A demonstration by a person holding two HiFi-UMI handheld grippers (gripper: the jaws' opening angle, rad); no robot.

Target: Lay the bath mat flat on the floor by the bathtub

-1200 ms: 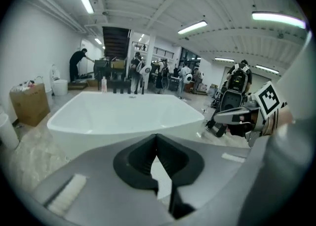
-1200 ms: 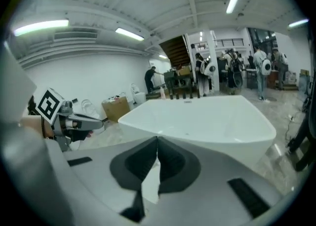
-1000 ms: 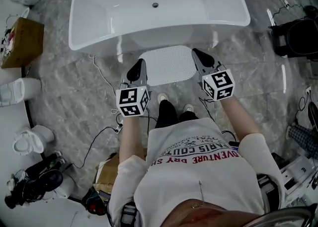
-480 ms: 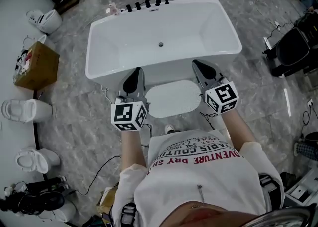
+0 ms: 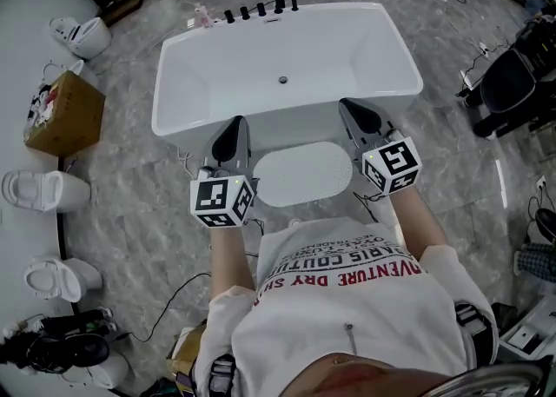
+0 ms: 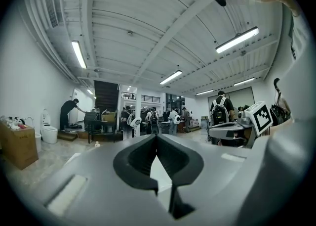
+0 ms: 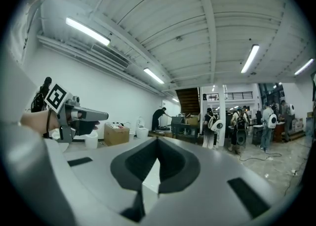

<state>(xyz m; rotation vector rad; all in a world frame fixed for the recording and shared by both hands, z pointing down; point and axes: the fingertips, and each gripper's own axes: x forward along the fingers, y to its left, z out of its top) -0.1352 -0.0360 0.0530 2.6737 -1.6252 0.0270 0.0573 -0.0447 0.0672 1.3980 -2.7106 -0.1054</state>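
Note:
A white oval bath mat [image 5: 302, 173] lies flat on the grey marbled floor, right in front of the white bathtub [image 5: 287, 56]. My left gripper [image 5: 232, 137] is held up to the mat's left, my right gripper [image 5: 354, 113] to its right, both well above the floor. Both are shut with nothing between the jaws. In the left gripper view the left gripper [image 6: 156, 137] points level across the hall, its jaws meeting at the tip. The right gripper [image 7: 157, 141] looks the same in the right gripper view, with the left gripper's marker cube [image 7: 55, 97] at its left.
A cardboard box [image 5: 63, 113] and toilets [image 5: 43, 191] stand along the left wall. Cables [image 5: 187, 161] trail on the floor by the tub's left corner. Black equipment [image 5: 512, 82] sits at the right. Several people stand far off in the hall [image 6: 148, 120].
The head camera has lifted, so the whole tub now shows. Both grippers have risen away from the mat's ends, and the mat stays flat on the floor.

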